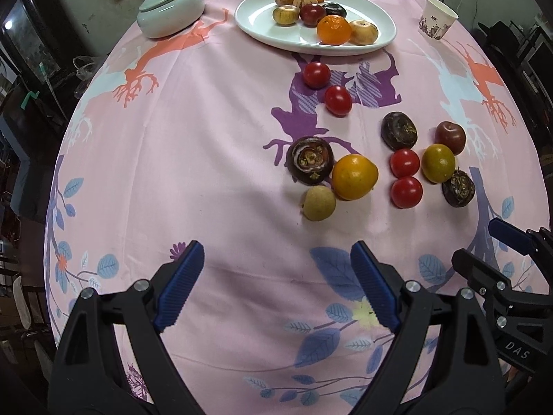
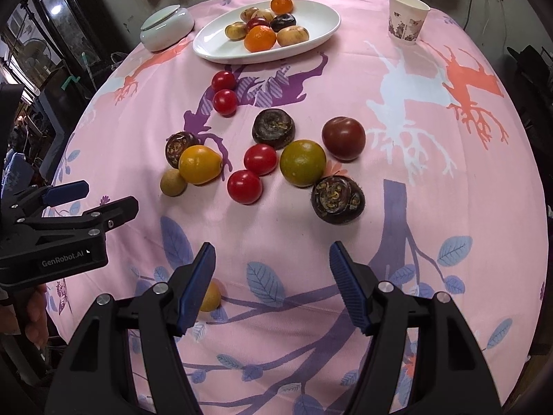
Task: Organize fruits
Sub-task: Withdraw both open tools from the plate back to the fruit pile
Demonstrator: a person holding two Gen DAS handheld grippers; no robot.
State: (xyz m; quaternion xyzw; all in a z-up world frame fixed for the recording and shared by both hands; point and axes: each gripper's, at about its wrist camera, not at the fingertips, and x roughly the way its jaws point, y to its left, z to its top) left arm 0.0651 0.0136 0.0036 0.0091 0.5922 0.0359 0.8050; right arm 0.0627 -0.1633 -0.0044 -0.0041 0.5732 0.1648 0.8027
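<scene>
Table: round, draped in a pink deer-print cloth [image 1: 214, 145]
Wall: grey, at twelve o'clock
Cabinet [image 2: 58, 10]: dark, glass-fronted, at ten o'clock, reflecting a lamp

Evenly and softly lit from above, with faint shadows under the loose fruit on the pink printed tablecloth [image 1: 214, 159]. Small glare spots on the glossy red cherry tomatoes [image 2: 244, 186] and the white oval ceramic plate [image 1: 276, 33]. Strongly bowed by fisheye distortion; dim, murky and smeared toward the corners. Sharp in the centre.
</scene>
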